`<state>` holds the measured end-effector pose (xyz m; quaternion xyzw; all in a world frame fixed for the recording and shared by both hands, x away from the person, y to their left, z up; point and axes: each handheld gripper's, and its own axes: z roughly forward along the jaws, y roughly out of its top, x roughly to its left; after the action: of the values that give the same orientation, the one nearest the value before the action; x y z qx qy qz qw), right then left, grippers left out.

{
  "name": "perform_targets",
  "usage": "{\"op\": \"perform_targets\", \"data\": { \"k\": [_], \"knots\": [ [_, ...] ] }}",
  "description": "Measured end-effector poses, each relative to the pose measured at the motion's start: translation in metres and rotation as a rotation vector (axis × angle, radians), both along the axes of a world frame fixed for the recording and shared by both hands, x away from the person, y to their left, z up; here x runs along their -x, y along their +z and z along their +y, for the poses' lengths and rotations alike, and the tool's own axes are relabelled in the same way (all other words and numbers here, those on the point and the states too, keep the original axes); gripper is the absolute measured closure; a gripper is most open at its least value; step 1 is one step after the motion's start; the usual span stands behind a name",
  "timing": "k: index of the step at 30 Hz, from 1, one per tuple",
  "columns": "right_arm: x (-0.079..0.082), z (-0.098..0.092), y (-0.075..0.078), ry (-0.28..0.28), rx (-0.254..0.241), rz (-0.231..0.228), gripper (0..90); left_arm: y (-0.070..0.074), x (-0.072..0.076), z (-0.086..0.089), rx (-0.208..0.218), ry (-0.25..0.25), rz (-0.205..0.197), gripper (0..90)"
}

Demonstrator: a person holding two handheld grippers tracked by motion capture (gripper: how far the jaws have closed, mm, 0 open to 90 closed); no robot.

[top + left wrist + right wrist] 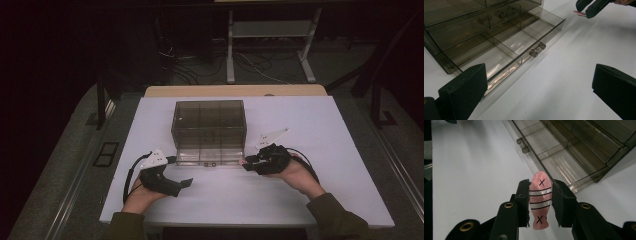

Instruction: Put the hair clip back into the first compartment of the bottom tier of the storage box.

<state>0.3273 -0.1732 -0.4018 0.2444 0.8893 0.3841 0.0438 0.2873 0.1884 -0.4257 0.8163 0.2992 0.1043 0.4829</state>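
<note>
Pink tag: 2 X marks, 4 lines.

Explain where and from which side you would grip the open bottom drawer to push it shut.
Grip the paired knobs on the drawer front wall, coming from the open table side toward the organizer. They stick out; the wall is thin, smooth and low. The left tongs stand open nearby.

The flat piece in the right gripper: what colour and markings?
Pink piece, with black stripes across silvery bands and a black X near each end; clearest in the right gripper view.
</note>
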Motion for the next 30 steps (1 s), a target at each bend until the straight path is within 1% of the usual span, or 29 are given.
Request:
{"op": "perform_targets", "data": {
  "k": [1,12,30],
  "knots": [
    [0.000,0.001,0.001,-0.003,-0.002,0.006,66.9,0.000,0.000,0.000,0.000,0.000,0.000,0.0],
    [-0.008,0.010,0.003,0.007,-0.005,-0.002,66.9,-0.001,0.000,0.000,-0.001,-0.001,0.001,0.0],
    [-0.020,0.027,0.010,0.020,-0.030,-0.008,66.9,-0.001,0.000,0.000,-0.001,-0.002,0.002,0.0]
  ]
}}
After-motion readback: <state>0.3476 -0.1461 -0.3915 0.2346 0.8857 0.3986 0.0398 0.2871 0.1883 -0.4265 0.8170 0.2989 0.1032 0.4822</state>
